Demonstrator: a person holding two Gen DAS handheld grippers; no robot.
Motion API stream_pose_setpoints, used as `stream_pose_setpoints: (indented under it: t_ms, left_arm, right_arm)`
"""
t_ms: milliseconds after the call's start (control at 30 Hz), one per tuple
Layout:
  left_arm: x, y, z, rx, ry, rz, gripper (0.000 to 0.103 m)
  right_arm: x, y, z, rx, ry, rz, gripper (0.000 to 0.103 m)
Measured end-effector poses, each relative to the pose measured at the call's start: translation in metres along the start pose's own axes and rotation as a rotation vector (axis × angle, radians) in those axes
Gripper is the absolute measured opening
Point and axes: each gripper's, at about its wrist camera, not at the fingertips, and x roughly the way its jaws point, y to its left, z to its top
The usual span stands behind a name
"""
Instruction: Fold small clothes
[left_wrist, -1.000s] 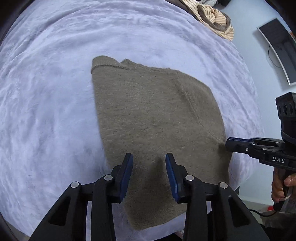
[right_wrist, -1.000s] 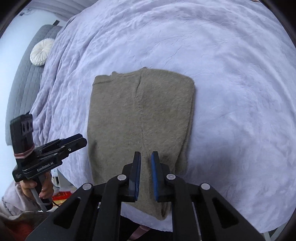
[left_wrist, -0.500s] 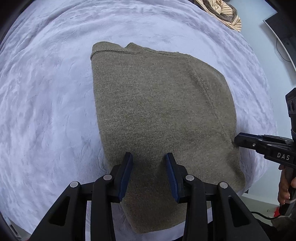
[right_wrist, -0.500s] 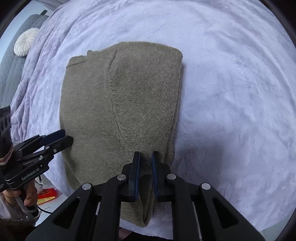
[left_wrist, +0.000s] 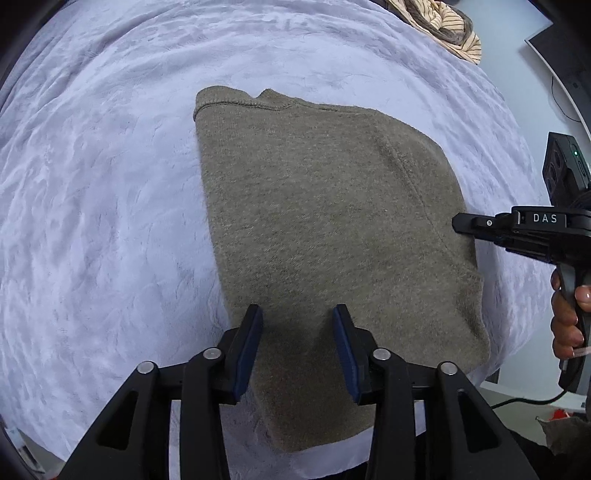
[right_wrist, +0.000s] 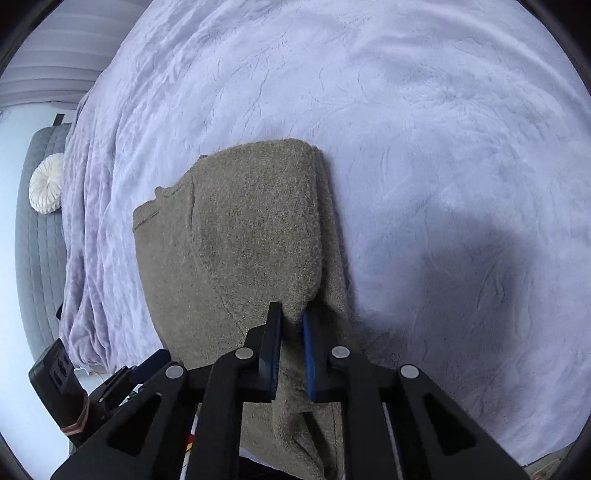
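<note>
An olive-brown knit sweater (left_wrist: 325, 236) lies folded lengthwise on a lavender blanket (left_wrist: 92, 221); it also shows in the right wrist view (right_wrist: 240, 236). My left gripper (left_wrist: 297, 325) is open, hovering over the sweater's near end with nothing between its fingers. My right gripper (right_wrist: 292, 325) is shut on the sweater's right edge near the hem, with fabric bunched between its fingers. The right gripper also shows at the sweater's right side in the left wrist view (left_wrist: 458, 223).
A striped beige garment (left_wrist: 443, 26) lies at the blanket's far right edge. A grey sofa with a white round cushion (right_wrist: 46, 188) stands left of the bed. The blanket's near edge runs just under the sweater's hem.
The right gripper dropped low onto the sweater's right edge and now has fabric pinched between its fingers. The left gripper stayed open above the hem, shifting slightly.
</note>
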Motion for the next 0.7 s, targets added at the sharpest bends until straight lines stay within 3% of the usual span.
stream_pose_setpoints:
  t_ms: [100,167,200,300,333,367,433,500,567,633,700]
  left_arm:
    - [0.009,0.009,-0.01,0.005,0.039,-0.001,0.055]
    - [0.01,0.012,-0.015,0.0,0.058,0.007,0.055]
    - [0.009,0.013,-0.018,0.004,0.061,0.012,0.055]
    - [0.007,0.016,-0.028,0.013,0.092,-0.03,0.055]
    - [0.008,0.018,-0.031,0.016,0.106,-0.049,0.055]
    - [0.009,0.018,-0.034,0.019,0.12,-0.067,0.055]
    - [0.014,0.019,-0.04,0.026,0.156,-0.112,0.055]
    - [0.021,0.017,-0.042,0.035,0.182,-0.12,0.055]
    - [0.029,0.016,-0.046,0.046,0.187,-0.09,0.055]
    - [0.036,0.019,-0.05,0.034,0.185,-0.086,0.061]
    - [0.04,0.023,-0.055,0.01,0.185,-0.089,0.065]
  right_arm:
    - [0.015,-0.005,0.003,-0.086,0.016,-0.157,0.008]
    - [0.019,-0.014,0.004,-0.053,0.026,-0.207,0.008]
    - [0.014,-0.019,0.003,-0.028,0.03,-0.211,0.008]
    - [-0.004,-0.024,-0.012,-0.026,0.056,-0.044,0.01]
    - [-0.01,-0.021,-0.02,-0.058,0.079,-0.009,0.019]
    - [-0.014,-0.018,-0.028,-0.091,0.096,0.005,0.038]
    - [-0.019,-0.01,-0.05,-0.161,0.147,0.059,0.052]
    - [-0.013,-0.005,-0.07,-0.207,0.21,0.059,0.046]
    - [-0.001,-0.003,-0.081,-0.228,0.234,0.008,0.009]
    - [0.011,-0.011,-0.086,-0.188,0.221,-0.05,0.008]
    - [0.021,-0.029,-0.085,-0.108,0.206,-0.051,0.008]
